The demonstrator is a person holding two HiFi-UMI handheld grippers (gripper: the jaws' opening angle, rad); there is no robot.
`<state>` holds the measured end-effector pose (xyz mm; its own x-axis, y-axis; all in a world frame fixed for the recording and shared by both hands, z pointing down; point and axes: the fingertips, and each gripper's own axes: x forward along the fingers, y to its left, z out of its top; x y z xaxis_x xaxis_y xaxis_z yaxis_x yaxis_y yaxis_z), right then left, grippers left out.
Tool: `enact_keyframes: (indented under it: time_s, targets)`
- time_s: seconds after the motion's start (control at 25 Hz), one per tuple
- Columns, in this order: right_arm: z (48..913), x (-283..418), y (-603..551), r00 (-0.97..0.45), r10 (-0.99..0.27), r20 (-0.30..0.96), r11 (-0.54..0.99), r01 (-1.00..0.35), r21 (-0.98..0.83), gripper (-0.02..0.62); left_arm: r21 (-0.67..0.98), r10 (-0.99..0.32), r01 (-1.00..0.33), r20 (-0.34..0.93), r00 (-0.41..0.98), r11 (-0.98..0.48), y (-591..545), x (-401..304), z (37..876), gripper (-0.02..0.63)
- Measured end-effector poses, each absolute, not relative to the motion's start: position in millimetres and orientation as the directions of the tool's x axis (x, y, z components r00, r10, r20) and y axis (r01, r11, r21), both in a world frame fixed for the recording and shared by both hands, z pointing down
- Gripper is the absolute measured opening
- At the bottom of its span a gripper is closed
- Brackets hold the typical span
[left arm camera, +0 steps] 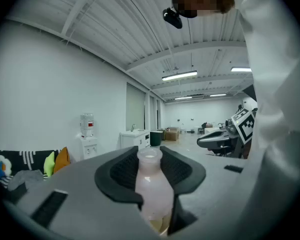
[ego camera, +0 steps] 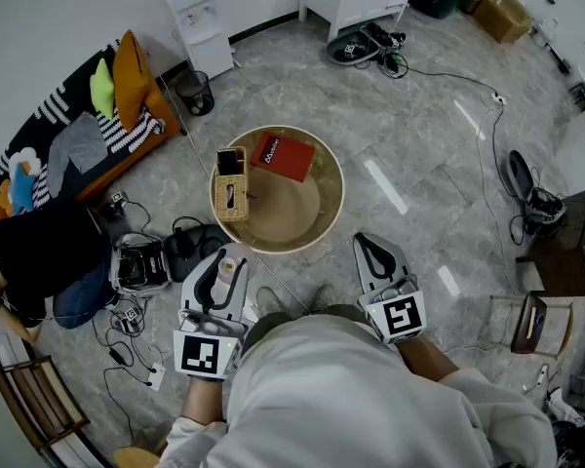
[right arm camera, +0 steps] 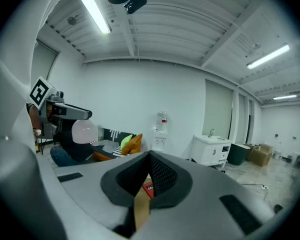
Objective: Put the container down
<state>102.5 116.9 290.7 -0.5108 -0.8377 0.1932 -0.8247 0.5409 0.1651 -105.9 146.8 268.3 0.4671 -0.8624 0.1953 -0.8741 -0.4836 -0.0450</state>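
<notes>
- Head view: the left gripper [ego camera: 226, 259] is holding a pale bottle [ego camera: 228, 273] upright, close to the person's body. It is off the near edge of the round table [ego camera: 331, 178] and not yet over it.
- The right gripper [ego camera: 368, 242] is hanging beside the table on the other side, carrying nothing. A red book [ego camera: 282, 156] and a wooden box [ego camera: 231, 193] are lying on the far and left parts of the tabletop, and the near middle is showing bare.
- Left gripper view: the left gripper [left arm camera: 151, 156] is clamping the bottle [left arm camera: 152, 186] by its body, a pad pressing on each side and the open neck standing up between them. The bottle is hanging in the air, with nothing under it.
- Right gripper view: the right gripper [right arm camera: 149, 158] is clenched on nothing, its tips meeting. A sliver of the red book [right arm camera: 148, 188] is showing through the gap below.
- Judgement: the carrying step is in hand. The next move is likely calling for reaching forward over the bare part of the table, lowering the bottle level until its base is resting, and only then letting go.
</notes>
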Motion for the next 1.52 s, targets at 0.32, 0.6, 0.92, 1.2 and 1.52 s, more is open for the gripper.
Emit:
enact_keyframes:
  time_s: [0.32,0.6,0.92,1.2,1.52]
  targets:
    - [301,106,123,-0.509,-0.824,0.249,0.551,-0.822,0.145,0.021,-0.029,-0.858,-0.873,0.205,0.471,-0.486,147,-98,273,0.137]
    - [304,116,129,-0.517,-0.816,0.259,0.557,-0.822,0.115,0.023,-0.021,-0.866,-0.876,0.159,0.473,-0.482,148,-87,271,0.137]
    - [330,135,129,-0.557,-0.774,0.301,0.606,-0.79,0.095,0.023,-0.023,-0.886,-0.895,0.155,0.438,-0.446,138,-66,284,0.137]
    - [364,143,109,-0.594,-0.727,0.344,0.656,-0.749,0.094,0.023,-0.057,-0.89,-0.907,0.224,0.396,-0.418,113,-53,325,0.137]
    - [398,135,63,-0.564,-0.724,0.396,0.645,-0.757,0.101,0.023,-0.043,-0.873,-0.896,0.251,0.419,-0.442,51,-55,368,0.137]
